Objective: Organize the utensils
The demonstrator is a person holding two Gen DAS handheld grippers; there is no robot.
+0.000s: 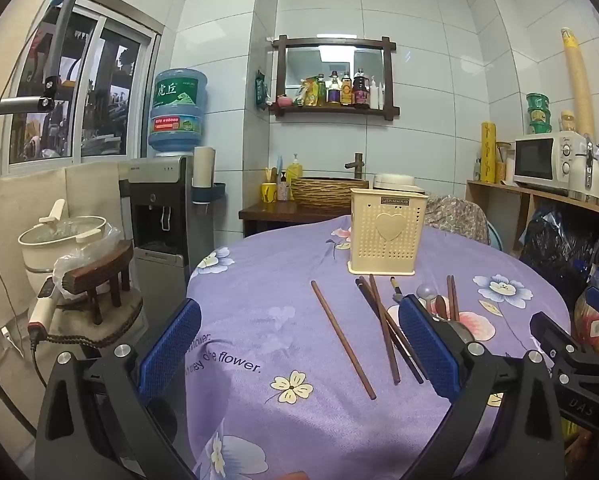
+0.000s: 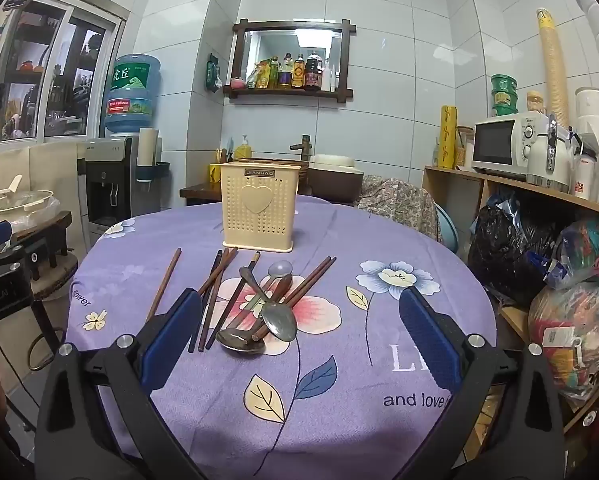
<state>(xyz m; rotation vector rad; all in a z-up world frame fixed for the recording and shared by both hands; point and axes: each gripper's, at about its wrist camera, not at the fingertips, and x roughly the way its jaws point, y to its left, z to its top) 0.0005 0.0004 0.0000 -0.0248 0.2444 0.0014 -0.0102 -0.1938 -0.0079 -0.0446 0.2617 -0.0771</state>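
Observation:
A cream perforated utensil holder (image 1: 387,238) with a heart stands upright near the far side of the round table; it also shows in the right wrist view (image 2: 258,208). Several brown chopsticks (image 2: 215,284) and spoons (image 2: 280,320) lie loose in a pile on the purple flowered cloth in front of it. In the left wrist view a lone chopstick (image 1: 341,338) lies apart to the left of the others (image 1: 383,328). My left gripper (image 1: 299,344) is open and empty above the near table edge. My right gripper (image 2: 299,336) is open and empty, just short of the spoons.
The table's purple cloth (image 2: 339,380) drops off at the near edge. A water dispenser (image 1: 159,208) and a pot on a wooden stool (image 1: 65,240) stand at left. Shelves with a microwave (image 2: 507,144) and stuffed bags (image 2: 571,320) stand at right.

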